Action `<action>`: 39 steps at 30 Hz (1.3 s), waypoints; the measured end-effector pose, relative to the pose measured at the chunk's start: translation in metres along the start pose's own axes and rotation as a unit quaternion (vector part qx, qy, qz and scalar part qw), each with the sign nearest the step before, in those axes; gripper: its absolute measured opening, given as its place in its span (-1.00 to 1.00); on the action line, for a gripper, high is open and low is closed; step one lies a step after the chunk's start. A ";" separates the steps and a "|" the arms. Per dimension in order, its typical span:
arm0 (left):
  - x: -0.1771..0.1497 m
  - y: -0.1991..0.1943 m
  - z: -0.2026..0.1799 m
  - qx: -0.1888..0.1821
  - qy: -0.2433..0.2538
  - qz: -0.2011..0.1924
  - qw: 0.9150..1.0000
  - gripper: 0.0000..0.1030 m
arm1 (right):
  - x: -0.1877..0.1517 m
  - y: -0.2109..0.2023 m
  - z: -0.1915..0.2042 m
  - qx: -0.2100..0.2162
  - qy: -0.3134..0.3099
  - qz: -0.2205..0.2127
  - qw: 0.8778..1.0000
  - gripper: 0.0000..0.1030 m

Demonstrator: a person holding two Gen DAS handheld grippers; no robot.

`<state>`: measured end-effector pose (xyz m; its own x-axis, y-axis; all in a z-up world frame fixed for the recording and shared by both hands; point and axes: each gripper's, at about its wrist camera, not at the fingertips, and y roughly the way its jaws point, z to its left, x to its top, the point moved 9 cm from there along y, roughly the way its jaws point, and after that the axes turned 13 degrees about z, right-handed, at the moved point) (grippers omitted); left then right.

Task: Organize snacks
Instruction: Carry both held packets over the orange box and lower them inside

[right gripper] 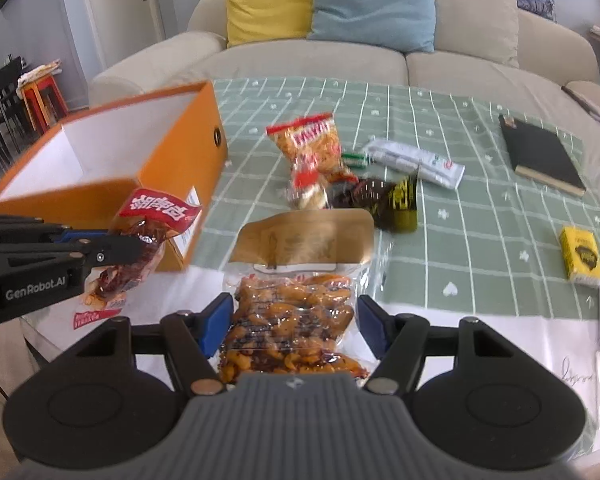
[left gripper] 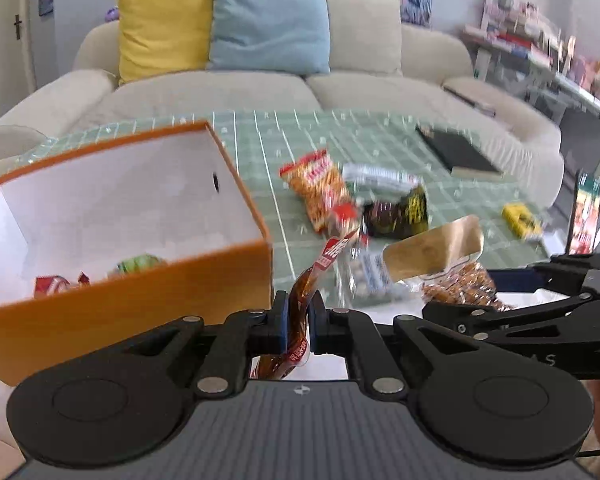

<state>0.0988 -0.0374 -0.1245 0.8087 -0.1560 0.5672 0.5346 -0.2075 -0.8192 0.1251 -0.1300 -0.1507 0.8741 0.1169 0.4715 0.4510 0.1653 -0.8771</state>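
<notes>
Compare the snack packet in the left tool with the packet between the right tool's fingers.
The red-topped packet is narrow, and the left tool is clamped shut on it; the gold-topped packet is much wider and lies between the open fingers of the right tool. The red-topped packet holds dark reddish-brown pieces; the gold-topped packet holds orange pieces. The red-topped packet is held beside the orange box. Both are clear plastic.

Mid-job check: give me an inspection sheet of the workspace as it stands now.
Surface: green checked tablecloth.
Job's things: orange box holding some snacks; red-labelled snack pack; gold-topped nut bag; loose snack pile mid-table.
Clutter: black notebook, yellow pack.
Grippers: left gripper shut on the snack pack; right gripper open around the nut bag.
Cables: nothing seen.
Surroundings: beige sofa, yellow cushion, blue cushion.
</notes>
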 end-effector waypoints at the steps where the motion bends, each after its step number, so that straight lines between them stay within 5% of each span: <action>1: 0.005 -0.008 0.002 -0.003 -0.004 -0.011 1.000 -0.82 | 0.004 -0.005 0.002 0.001 -0.001 -0.006 1.000 0.26; 14: 0.068 -0.072 0.071 0.020 -0.096 -0.112 0.989 -0.82 | 0.080 -0.046 0.055 0.051 -0.039 -0.056 0.996 0.26; 19: 0.085 -0.081 0.113 0.049 -0.128 -0.118 0.983 -0.82 | 0.112 -0.051 0.098 0.082 -0.071 -0.070 0.992 0.26; 27: 0.096 -0.067 0.156 0.072 -0.155 -0.096 0.981 -0.82 | 0.145 -0.017 0.150 0.076 -0.109 -0.051 0.990 0.26; 39: 0.061 -0.004 0.192 0.078 -0.186 0.019 0.979 -0.82 | 0.153 0.065 0.177 0.019 -0.164 0.021 0.986 0.26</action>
<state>0.1927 0.1394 -0.1030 0.8464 0.2076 0.4904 0.5103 -0.0530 -0.8583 0.2564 0.0721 -0.1192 0.7842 0.4337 0.4437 0.4025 0.1885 -0.8958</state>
